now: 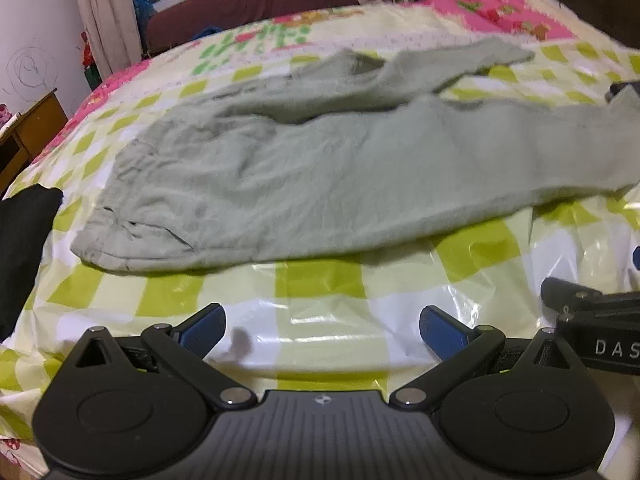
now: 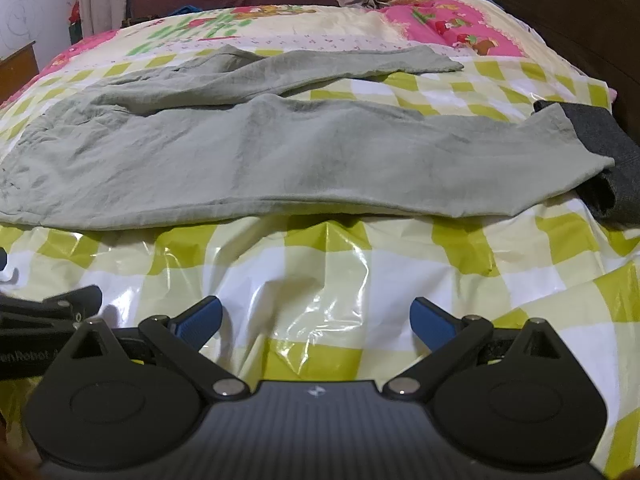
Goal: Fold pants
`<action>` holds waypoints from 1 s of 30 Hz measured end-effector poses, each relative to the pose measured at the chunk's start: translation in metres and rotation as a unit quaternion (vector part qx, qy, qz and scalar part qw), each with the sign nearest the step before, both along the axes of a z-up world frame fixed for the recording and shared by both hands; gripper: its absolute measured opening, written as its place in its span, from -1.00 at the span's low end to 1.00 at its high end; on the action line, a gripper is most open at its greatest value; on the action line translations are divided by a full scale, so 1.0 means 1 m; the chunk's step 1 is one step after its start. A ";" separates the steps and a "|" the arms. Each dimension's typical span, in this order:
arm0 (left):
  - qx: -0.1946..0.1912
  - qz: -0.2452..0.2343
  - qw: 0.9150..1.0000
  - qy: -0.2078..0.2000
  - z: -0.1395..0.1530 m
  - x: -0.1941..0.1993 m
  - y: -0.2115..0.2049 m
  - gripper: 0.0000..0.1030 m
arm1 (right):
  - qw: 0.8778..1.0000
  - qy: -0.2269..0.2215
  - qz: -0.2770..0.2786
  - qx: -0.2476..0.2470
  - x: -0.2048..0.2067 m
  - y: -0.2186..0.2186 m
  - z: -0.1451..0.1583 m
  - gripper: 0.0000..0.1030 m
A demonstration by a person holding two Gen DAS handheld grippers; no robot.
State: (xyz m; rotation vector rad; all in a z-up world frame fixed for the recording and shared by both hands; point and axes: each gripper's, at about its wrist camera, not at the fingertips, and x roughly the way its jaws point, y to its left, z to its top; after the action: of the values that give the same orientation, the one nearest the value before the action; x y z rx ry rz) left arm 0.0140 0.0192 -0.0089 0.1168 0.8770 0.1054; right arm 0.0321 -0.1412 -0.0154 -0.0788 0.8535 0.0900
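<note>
Pale green pants [image 1: 320, 176] lie spread flat on the checked plastic sheet, waistband at the left, both legs running right and splayed apart. They also show in the right wrist view [image 2: 280, 160]. My left gripper [image 1: 322, 330] is open and empty, hovering over the sheet in front of the pants' near edge. My right gripper [image 2: 314, 320] is open and empty, also short of the near leg. The right gripper's body [image 1: 600, 336] shows at the right edge of the left wrist view.
A green-and-white checked plastic sheet [image 2: 400, 280] covers the bed. A dark grey folded garment [image 2: 608, 168] lies by the near leg's cuff at the right. A black cloth [image 1: 24, 240] lies at the left. A wooden desk [image 1: 28, 132] stands beyond the bed's left side.
</note>
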 end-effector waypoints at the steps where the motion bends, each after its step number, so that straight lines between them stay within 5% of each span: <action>1: -0.003 0.002 1.000 -0.007 0.005 -0.002 0.003 1.00 | 1.000 -0.005 0.007 0.000 -0.001 0.003 0.004 0.94; 5: -0.018 0.015 0.999 -0.047 0.032 -0.015 0.026 1.00 | 0.997 -0.039 0.063 -0.009 -0.004 0.027 0.021 0.94; 9: 0.011 0.045 0.996 -0.075 0.045 -0.026 0.068 1.00 | 0.988 -0.064 0.142 -0.021 0.001 0.068 0.029 0.94; 13: 0.032 0.101 0.992 -0.065 0.035 -0.019 0.123 1.00 | 0.977 -0.063 0.200 -0.031 0.016 0.114 0.025 0.94; 16: -0.009 0.133 0.989 -0.058 0.027 -0.007 0.159 1.00 | 0.968 -0.070 0.238 -0.034 0.024 0.143 0.022 0.94; 24: 0.010 0.125 0.991 -0.053 -0.007 0.038 0.194 0.99 | 0.951 -0.052 0.301 -0.055 0.050 0.194 -0.005 0.84; 27: 0.010 0.092 0.995 -0.039 -0.016 0.042 0.198 0.46 | 0.948 -0.035 0.314 -0.038 0.058 0.199 -0.011 0.61; 30: 0.008 0.077 0.996 -0.045 -0.014 0.040 0.199 0.15 | 0.949 -0.031 0.314 -0.024 0.057 0.197 -0.009 0.47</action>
State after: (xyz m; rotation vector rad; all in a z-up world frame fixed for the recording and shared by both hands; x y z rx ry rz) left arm 0.0537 0.2183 -0.0229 0.0584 0.7939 0.2589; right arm 0.0895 0.0563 -0.0248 -0.3984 0.7422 0.6625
